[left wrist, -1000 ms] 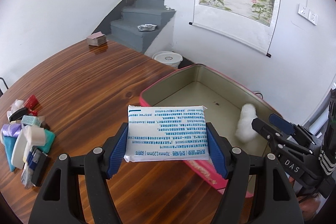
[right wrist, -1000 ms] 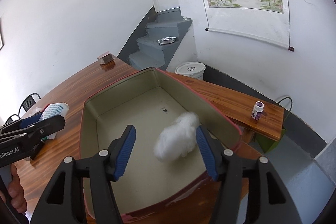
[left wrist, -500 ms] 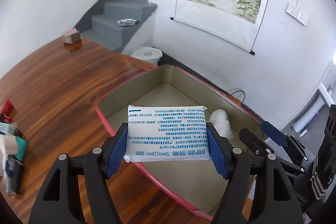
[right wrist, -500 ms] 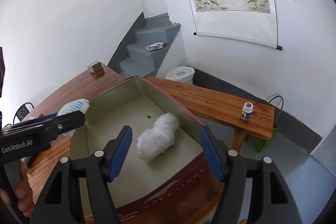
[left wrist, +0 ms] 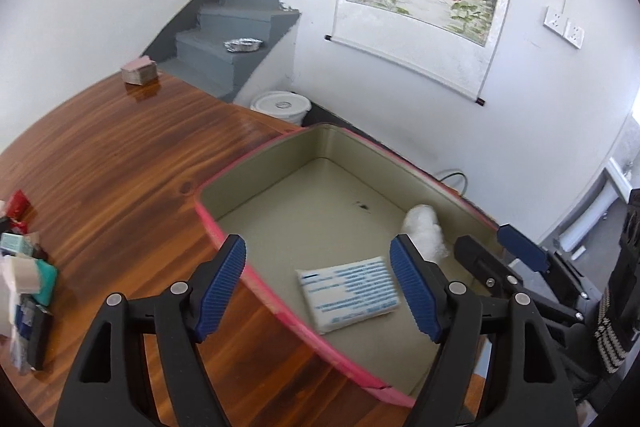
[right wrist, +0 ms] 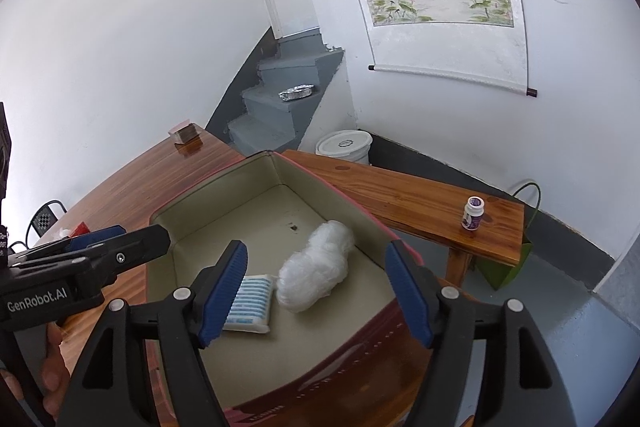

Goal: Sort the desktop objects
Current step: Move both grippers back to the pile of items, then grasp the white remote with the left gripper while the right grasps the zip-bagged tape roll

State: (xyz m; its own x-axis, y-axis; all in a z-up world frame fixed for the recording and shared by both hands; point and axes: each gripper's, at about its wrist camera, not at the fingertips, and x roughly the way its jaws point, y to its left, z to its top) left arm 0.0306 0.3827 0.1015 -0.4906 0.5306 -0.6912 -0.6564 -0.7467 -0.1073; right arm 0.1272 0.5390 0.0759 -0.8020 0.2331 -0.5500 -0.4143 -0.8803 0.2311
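A red box with a beige inside (left wrist: pixel 224 227) (right wrist: pixel 160 223) sits on the wooden table. A white packet with blue print (left wrist: pixel 347 291) (right wrist: pixel 253 301) lies flat on the box floor. A white cotton wad (left wrist: pixel 422 231) (right wrist: pixel 314 267) lies beside it. My left gripper (left wrist: pixel 320 287) is open and empty above the box, over the packet; it also shows in the right wrist view (right wrist: pixel 100 247). My right gripper (right wrist: pixel 316 291) is open and empty above the box's right side; it also shows in the left wrist view (left wrist: pixel 504 251).
A pile of small items (left wrist: pixel 24 267) lies at the table's left edge. A small brown block (left wrist: pixel 139 70) sits at the far end. A wooden bench (right wrist: pixel 400 199) with a small bottle (right wrist: pixel 473 213) stands to the right of the box. A white bucket (left wrist: pixel 281 106) stands on the floor.
My left gripper moved over the box, opened and let go of the packet, which now lies on the box floor. My right gripper drew back a little and stays open.
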